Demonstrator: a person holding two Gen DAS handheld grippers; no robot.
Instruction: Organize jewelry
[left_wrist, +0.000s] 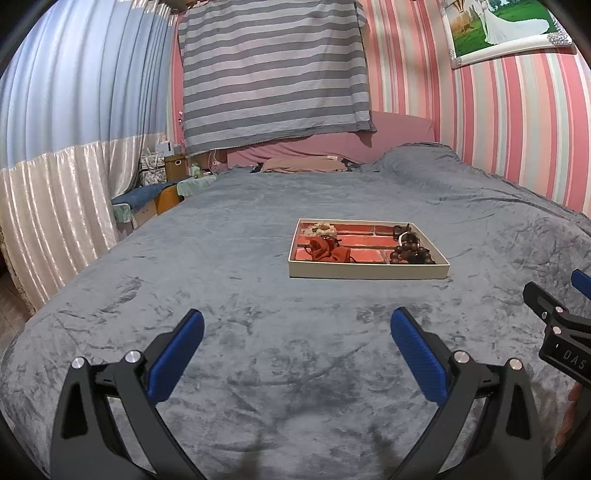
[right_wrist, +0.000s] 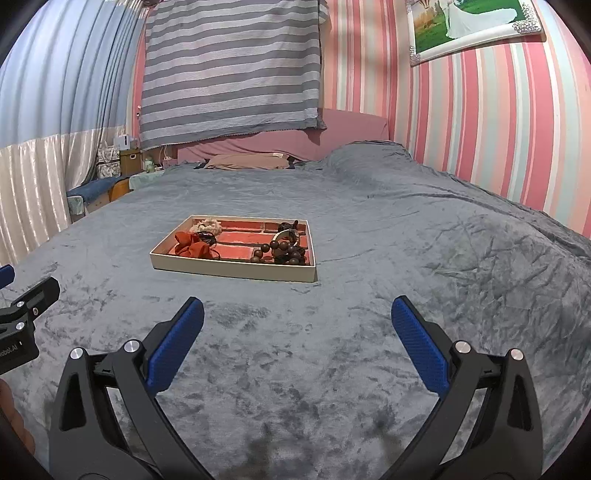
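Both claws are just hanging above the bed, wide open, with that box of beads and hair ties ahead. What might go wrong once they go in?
1. The tray sits on a soft blanket, so a push on its rim may tip or slide it.
2. The wooden beads lie tangled with dark cords; lifting one strand could drag the others out.
3. The red scrunchie and the beige one lie close together, so the left gripper or right gripper might catch both.

Both wrist cameras look low and forward across the bed (left_wrist: 258, 229) toward its headboard end. The left view sits left of the right one; both share the tray (left_wrist: 367, 271) (right_wrist: 232, 267), well ahead.
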